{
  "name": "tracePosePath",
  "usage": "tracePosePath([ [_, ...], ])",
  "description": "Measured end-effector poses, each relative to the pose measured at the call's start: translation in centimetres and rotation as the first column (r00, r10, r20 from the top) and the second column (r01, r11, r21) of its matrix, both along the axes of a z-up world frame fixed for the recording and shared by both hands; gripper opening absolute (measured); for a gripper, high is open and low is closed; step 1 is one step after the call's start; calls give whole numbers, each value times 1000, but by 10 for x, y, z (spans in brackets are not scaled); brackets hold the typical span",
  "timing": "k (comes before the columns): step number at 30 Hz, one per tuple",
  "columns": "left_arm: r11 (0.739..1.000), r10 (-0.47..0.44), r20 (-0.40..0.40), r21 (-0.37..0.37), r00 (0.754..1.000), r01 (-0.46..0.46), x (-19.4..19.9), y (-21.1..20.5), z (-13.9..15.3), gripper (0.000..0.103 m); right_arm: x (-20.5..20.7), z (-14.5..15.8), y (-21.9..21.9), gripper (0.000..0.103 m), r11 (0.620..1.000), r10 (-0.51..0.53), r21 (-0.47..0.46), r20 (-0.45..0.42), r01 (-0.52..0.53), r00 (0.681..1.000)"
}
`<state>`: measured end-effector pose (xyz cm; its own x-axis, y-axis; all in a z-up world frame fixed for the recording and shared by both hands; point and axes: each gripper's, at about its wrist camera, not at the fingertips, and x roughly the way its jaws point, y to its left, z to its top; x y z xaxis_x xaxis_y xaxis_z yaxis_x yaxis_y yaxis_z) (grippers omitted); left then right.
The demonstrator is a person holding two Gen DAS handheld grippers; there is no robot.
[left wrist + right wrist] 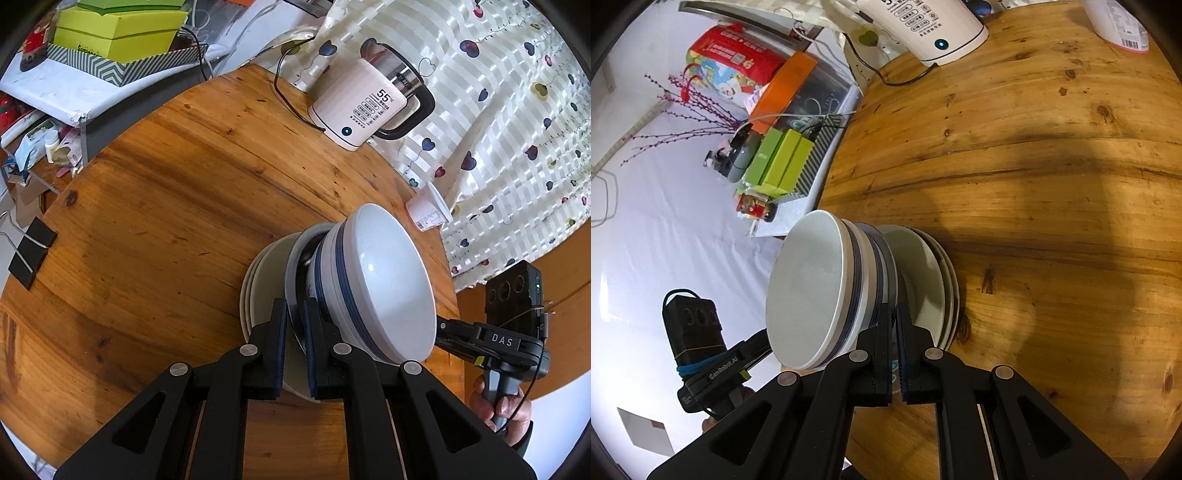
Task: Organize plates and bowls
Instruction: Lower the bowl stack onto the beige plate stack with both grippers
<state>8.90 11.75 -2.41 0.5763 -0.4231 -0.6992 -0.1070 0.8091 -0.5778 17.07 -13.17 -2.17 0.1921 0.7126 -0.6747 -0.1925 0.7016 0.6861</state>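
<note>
Both claws (295, 314) (894, 317) clamp one plate's (294, 280) rim; stacked bowls (376, 280) upright.

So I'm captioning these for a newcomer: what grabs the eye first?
The stack of crockery at the near edge of the round wooden table: a blue-banded bowl atop plates, with the left tongs and right tongs each shut on a plate's rim. Behind, a white kettle stands at the far edge.
</note>
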Motion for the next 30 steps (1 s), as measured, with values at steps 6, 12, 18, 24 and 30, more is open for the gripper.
tracePosePath([
  [6,1000,-14,-3,1,1000,14,0,-3,0,8,-2,0,-4,6,1000,-13,-1,-4,13,1000],
  [12,1000,-15,-7,4,1000,15,2,-6,1,8,0,-1,-6,6,1000,-17,4,-13,17,1000],
  [18,1000,-8,-14,-19,1000,7,3,-5,0,8,1,-5,-11,6,999,-22,46,-47,24,999],
  [24,999,-4,-19,-40,1000,3,4,-3,-2,8,0,-13,-19,7,991,-43,120,-101,55,994],
  [30,998,4,-19,-61,1000,-5,3,-1,-3,8,0,-20,-26,11,982,-65,167,-150,90,987],
])
